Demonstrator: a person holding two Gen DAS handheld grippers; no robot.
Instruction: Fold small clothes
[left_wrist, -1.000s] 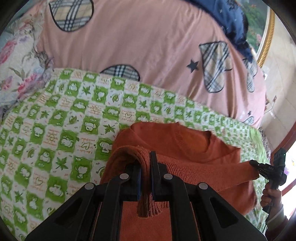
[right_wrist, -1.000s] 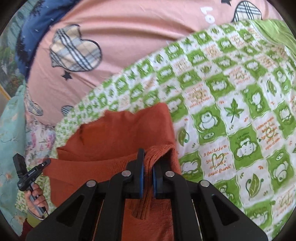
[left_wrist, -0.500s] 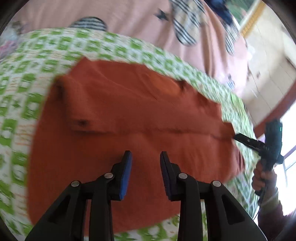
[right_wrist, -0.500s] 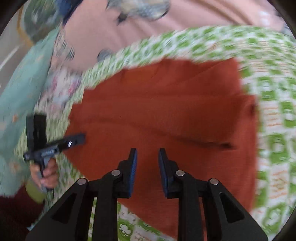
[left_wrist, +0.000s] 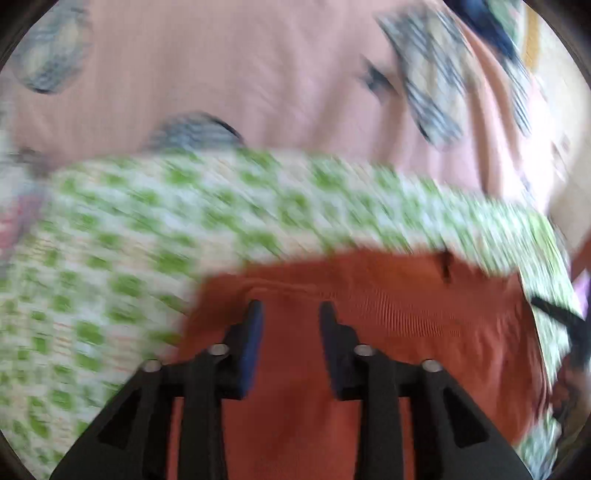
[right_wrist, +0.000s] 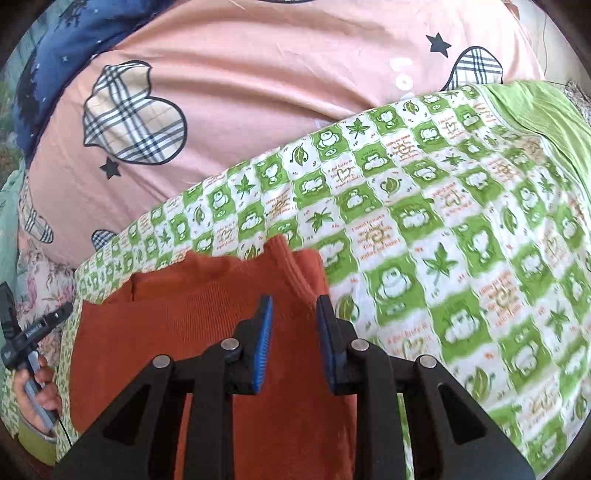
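An orange knitted sweater (right_wrist: 192, 325) lies flat on the green-and-white checked blanket (right_wrist: 443, 236), with its sleeves folded across the body. It also shows in the blurred left wrist view (left_wrist: 406, 332). My left gripper (left_wrist: 290, 314) is open and empty, low over the sweater's left part. My right gripper (right_wrist: 293, 306) is open and empty, low over the sweater's right edge near a raised ribbed fold (right_wrist: 288, 258). The left gripper also shows at the left edge of the right wrist view (right_wrist: 33, 328), held in a hand.
A pink quilt (right_wrist: 258, 92) with plaid hearts lies bunched behind the blanket. A dark blue cloth (right_wrist: 55, 48) is at the far left. The blanket's plain green border (right_wrist: 535, 110) runs along the right.
Both grippers let go of the sleeves they were pinching and opened. They then dropped low over the sweater's near part; the left one is still moving fast.
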